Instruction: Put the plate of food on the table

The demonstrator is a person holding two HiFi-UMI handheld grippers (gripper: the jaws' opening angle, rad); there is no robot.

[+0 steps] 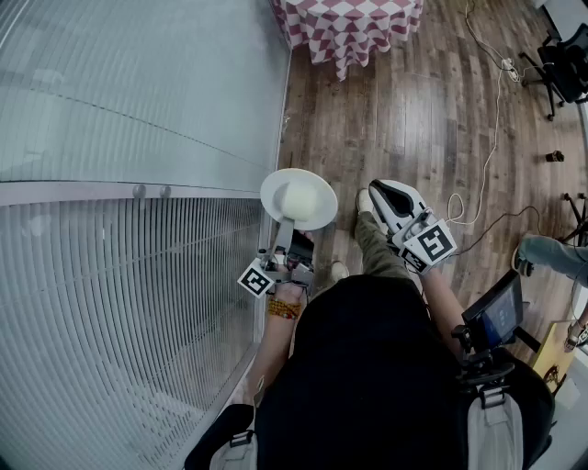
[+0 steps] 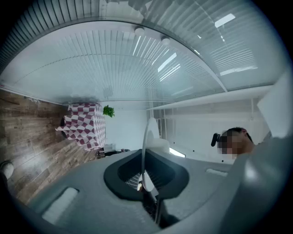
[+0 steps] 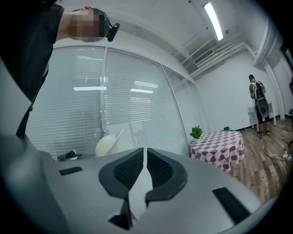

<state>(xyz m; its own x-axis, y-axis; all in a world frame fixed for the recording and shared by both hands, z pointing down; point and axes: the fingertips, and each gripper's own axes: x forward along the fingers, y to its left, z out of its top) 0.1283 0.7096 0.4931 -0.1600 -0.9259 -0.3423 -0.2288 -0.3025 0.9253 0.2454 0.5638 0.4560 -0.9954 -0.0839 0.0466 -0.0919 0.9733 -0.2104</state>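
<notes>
over wood floor [image 1: 395,119], left gripper [image 1: 288,235] clamps plate [image 1: 275,190]

**Where everything sits right now**

Plate [image 1: 299,197] is out in front of the person, its rim between the left gripper [image 1: 286,237] jaws, food [image 1: 300,199] on top. Right gripper [image 1: 390,197] is just to its right, not touching. Glass wall [image 1: 119,101] runs along the left. Table [image 1: 349,26] is well ahead, with a plant [image 3: 196,132] behind it. Cable [image 1: 494,119] and chair [image 1: 565,64] are on the floor [image 1: 395,110], off right.
</notes>
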